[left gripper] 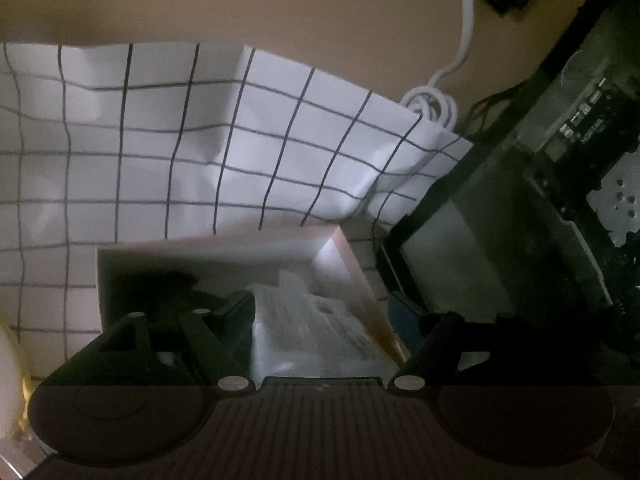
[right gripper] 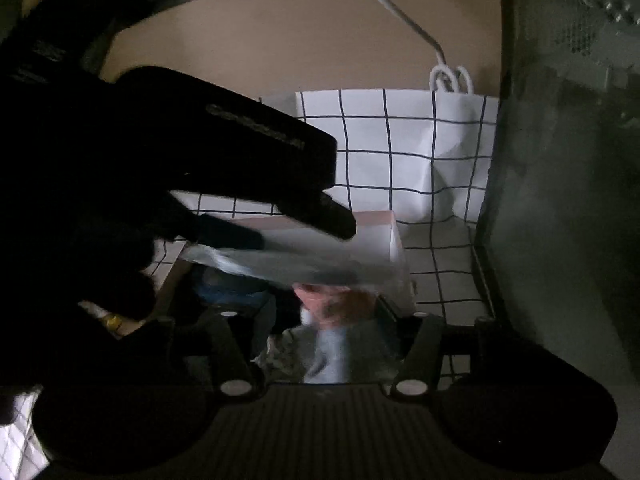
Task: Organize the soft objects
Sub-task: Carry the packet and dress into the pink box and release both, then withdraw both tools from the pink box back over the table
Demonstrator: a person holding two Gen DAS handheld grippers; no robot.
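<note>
Hidden and blurred around the white box

In the right wrist view the left gripper [right gripper: 280, 236] covers the white box's [right gripper: 394, 236] left side; a smeared clear packet [right gripper: 304, 266] and a pink-and-pale soft thing [right gripper: 332, 312] inside it are too blurred to identify.

Both cams ride on the grippers and look forward and down along the fingers. Left wrist sits close over the box [left gripper: 224, 264], checked cloth [left gripper: 160, 140] filling most of the frame. Right wrist looks down into the same box [right gripper: 394, 236] from close up. The 2 views share box, cloth and white cable [left gripper: 466, 40].
</note>
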